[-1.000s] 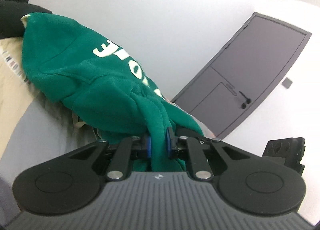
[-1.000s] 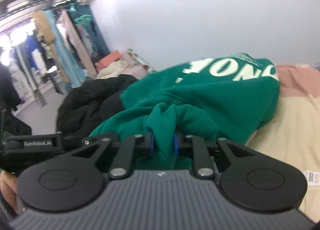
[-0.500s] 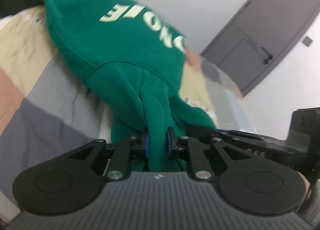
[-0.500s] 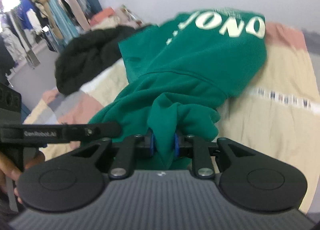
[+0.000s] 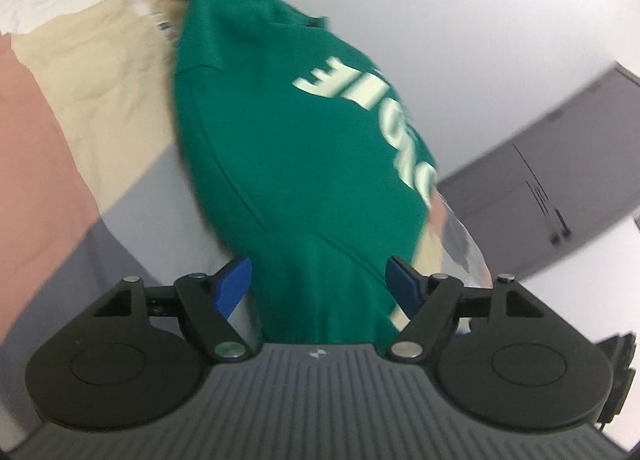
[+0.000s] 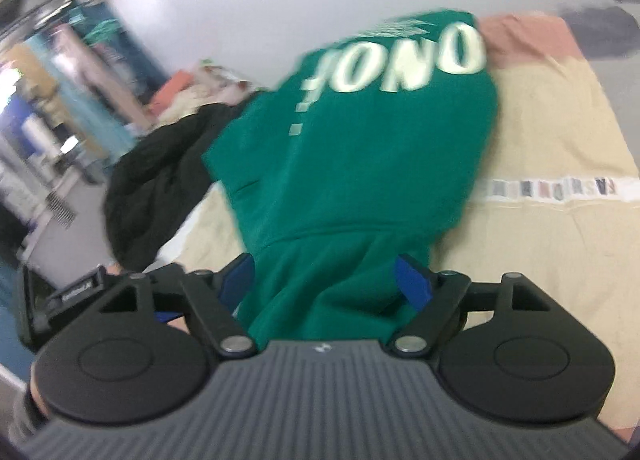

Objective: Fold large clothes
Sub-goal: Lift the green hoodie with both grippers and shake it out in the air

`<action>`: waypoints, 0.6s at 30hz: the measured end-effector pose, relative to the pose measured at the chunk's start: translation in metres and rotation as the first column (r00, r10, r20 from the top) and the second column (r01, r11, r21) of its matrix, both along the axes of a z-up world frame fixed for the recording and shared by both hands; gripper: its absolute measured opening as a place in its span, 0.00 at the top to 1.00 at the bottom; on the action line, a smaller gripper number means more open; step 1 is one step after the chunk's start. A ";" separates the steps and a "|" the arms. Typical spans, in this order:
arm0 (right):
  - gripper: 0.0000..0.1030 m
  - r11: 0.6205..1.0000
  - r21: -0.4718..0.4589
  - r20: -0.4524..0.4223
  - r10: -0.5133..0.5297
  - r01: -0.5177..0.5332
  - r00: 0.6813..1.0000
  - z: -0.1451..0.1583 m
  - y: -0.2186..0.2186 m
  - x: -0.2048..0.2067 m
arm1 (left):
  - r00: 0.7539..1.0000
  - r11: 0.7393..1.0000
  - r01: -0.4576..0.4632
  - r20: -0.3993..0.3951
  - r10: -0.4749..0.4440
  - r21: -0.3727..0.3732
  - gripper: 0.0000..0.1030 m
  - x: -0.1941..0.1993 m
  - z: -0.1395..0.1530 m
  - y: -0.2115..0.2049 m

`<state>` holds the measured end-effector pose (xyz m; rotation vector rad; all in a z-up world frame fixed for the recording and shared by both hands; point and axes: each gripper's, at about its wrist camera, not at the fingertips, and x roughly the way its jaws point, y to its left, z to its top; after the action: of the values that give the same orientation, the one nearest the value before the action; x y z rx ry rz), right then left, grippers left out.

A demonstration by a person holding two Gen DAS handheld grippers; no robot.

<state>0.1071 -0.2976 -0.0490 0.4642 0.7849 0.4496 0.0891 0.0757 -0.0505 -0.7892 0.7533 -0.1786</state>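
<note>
Item: green hoodie (image 5: 304, 164), pale lettering uppermost, lying on a bed with a patchwork cover (image 5: 92, 108) of pink, cream and grey panels; its near edge runs back between both pairs of jaws. Left gripper (image 5: 318, 280): jaws opening, blue pads standing clear on either side of the cloth, nothing clamped. Right gripper (image 6: 326, 280): the same, jaws opening wide, green fabric (image 6: 348, 188) between them but not pinched. Nearby: black garment (image 6: 160, 168) heaped at the far left of the bed, touching or just beside the hoodie; grey door (image 5: 540, 188) behind. Step in hand, as judged: release after laying the fold. To do it well, let the jaws finish spreading before drawing back, withdraw both straight along the fingers and low, so no pad snags the hem and drags the fold open; check the edges lie square afterwards.
</note>
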 end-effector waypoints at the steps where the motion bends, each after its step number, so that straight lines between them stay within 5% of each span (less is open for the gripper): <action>1: 0.23 1.000 0.018 -0.047 -0.024 0.025 0.999 -0.004 -0.001 0.012 | 1.000 1.000 -0.007 -0.013 0.007 -0.013 0.24 0.012 -0.007 0.006; 8: 0.22 0.967 0.073 -0.240 -0.221 0.245 0.945 -0.049 -0.019 0.082 | 0.990 0.995 -0.085 -0.116 0.079 -0.055 0.24 0.071 -0.052 0.041; 18: 0.22 0.952 0.225 -0.203 -0.160 0.205 0.966 -0.116 -0.020 0.123 | 0.993 0.958 -0.075 -0.113 0.046 -0.277 0.24 0.115 -0.110 0.054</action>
<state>0.2306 -0.3175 -0.1655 0.8114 0.8582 0.3332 0.2043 0.1301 -0.1601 -1.0975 0.8124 -0.1924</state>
